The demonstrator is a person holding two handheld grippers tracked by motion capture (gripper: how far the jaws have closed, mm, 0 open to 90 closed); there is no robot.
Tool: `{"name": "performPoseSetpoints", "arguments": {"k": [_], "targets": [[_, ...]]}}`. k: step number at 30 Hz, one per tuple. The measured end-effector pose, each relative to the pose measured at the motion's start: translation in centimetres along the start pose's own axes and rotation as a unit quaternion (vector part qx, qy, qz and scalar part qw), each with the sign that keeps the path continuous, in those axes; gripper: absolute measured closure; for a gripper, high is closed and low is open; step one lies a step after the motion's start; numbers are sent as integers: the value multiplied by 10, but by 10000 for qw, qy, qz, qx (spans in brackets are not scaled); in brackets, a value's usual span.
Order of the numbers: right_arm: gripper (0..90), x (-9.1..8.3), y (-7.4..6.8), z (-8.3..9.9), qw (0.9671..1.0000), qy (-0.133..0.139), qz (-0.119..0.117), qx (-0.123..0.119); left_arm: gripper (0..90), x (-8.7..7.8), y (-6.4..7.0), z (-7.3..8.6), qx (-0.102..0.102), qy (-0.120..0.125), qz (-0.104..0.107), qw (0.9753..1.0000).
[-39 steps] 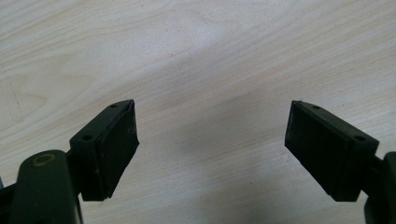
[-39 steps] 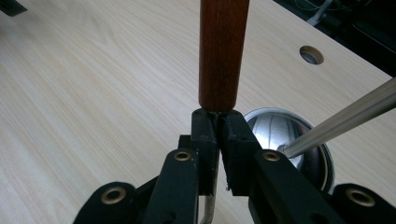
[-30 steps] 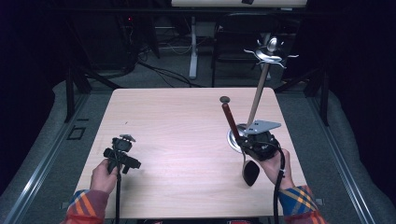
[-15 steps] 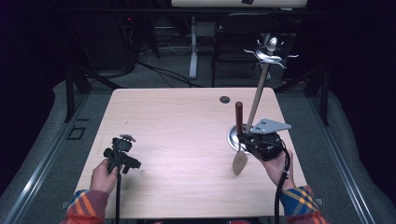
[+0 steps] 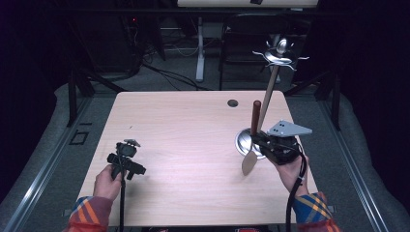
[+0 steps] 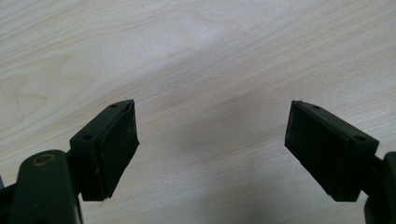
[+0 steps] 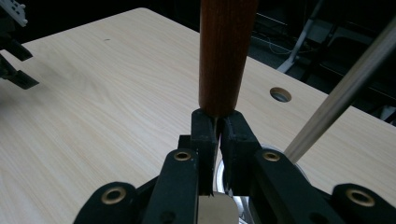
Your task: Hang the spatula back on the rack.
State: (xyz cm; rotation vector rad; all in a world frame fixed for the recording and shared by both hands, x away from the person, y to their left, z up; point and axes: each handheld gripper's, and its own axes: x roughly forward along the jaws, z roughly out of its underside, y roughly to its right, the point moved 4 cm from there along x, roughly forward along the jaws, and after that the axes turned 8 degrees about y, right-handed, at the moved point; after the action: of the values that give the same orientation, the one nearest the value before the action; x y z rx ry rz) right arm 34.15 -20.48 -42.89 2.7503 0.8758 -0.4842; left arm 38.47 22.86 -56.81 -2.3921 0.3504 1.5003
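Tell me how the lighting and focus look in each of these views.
High view: table evenly lit, surroundings dark, metal stand base glinting. Left gripper view: wood grain sharp, soft shadow between the open left claw. Right gripper view: wooden handle close and slightly soft, background dim.

Table (image 5: 193, 140): pale wood-grain top, smooth with a matt sheen. Spatula (image 5: 251, 140): dark reddish-brown wooden handle, satin smooth; blade of dull grey metal. Utensil stand (image 5: 270, 92): light wooden pole, shiny metal base and hooks. Right gripper (image 7: 217, 140) and left gripper (image 6: 212, 140): matt black plastic, brass-coloured pins. Sleeves (image 5: 89, 215): plaid cloth.
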Motion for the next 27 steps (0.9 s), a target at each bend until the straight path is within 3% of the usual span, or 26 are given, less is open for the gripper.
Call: {"name": "performPoseSetpoints", "arguments": {"k": [14,27], "targets": [[842,-8,12,-3,9995,138,232,143,169,0,0,0,28,-41,16,10000],[842,-19,28,-7,9971,353,560,374,169,0,1,0,30,-47,35,10000]]}}
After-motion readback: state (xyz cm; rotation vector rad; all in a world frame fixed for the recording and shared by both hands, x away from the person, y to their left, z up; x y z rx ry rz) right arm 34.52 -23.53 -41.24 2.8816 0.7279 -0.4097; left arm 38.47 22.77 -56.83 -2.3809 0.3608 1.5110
